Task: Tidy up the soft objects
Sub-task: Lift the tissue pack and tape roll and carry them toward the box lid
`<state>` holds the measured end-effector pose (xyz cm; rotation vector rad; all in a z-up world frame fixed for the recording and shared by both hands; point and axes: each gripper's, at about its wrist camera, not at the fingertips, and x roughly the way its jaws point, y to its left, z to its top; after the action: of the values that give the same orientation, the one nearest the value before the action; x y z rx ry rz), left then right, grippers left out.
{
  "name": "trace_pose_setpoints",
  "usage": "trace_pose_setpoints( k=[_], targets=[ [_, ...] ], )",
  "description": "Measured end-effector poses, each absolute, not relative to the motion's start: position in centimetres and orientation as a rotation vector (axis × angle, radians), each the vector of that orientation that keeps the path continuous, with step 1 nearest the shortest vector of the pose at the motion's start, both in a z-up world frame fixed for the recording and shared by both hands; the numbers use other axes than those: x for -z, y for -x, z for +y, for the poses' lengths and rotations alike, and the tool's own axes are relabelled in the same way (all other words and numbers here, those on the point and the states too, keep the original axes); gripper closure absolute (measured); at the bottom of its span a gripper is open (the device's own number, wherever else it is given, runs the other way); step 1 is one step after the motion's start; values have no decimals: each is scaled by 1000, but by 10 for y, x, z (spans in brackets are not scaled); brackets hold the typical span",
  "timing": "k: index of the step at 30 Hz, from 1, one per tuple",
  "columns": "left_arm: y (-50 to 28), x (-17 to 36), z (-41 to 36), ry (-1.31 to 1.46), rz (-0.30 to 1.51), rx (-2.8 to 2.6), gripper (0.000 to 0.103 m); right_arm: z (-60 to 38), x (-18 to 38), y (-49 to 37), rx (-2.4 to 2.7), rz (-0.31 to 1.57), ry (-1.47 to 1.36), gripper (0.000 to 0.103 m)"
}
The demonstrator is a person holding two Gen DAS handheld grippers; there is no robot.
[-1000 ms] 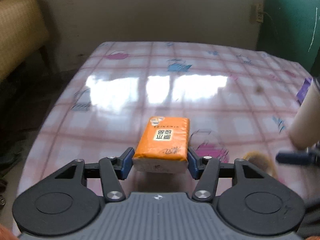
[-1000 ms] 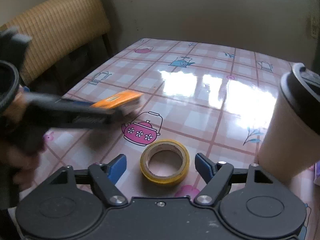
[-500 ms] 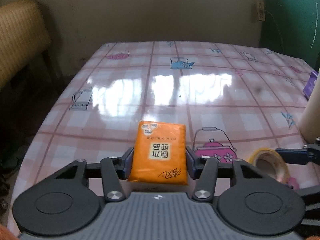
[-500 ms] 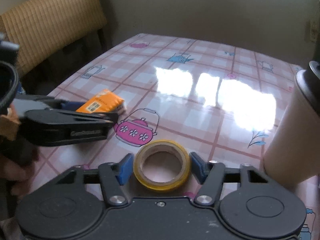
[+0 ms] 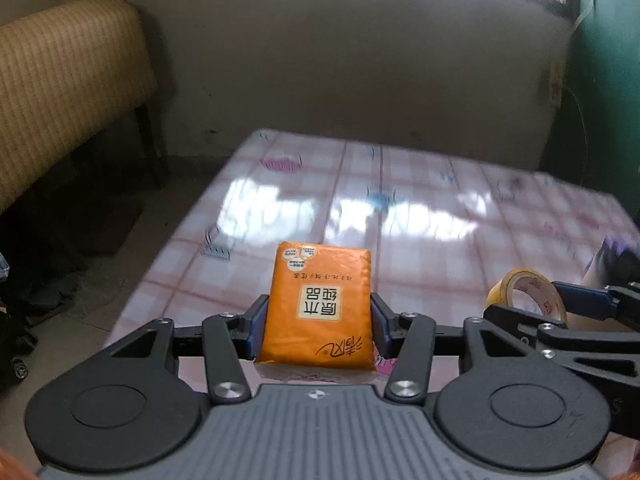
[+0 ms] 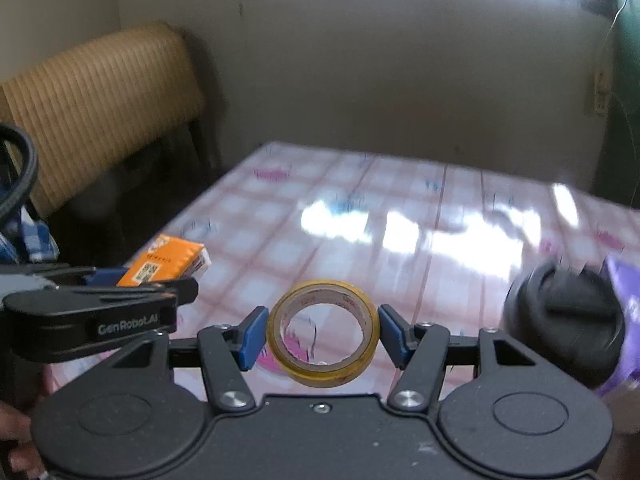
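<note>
Tablecloth motion-blurred in both views, prints unreadable. Cup at 3 o'clock in right view smeared, body hidden under its lid. Purple thing cut by right edge, unidentifiable. Pack bottom hidden behind gripper body.

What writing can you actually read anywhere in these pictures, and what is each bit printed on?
"原木纯品", seen upside down: label on the orange tissue pack.
"GenRobot.AI": side of the left gripper.
Small print and round badges on the pack: too small to read.
Red print inside the yellow tape roll: too blurred.
Code sticker on the pack's end: unreadable.
</note>
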<state>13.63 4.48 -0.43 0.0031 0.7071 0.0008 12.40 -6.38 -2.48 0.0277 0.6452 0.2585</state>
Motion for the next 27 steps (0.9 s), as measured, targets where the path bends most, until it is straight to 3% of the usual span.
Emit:
trace_pose_setpoints(
  k=[16,27],
  targets=[
    [-120,-70,25,18,651,6,51,-98,-86,-99,-256,554,-49,32],
    [-129,-84,11,-2,625,2,51,-112,-103,-111,-217,530,-40,32]
  ],
)
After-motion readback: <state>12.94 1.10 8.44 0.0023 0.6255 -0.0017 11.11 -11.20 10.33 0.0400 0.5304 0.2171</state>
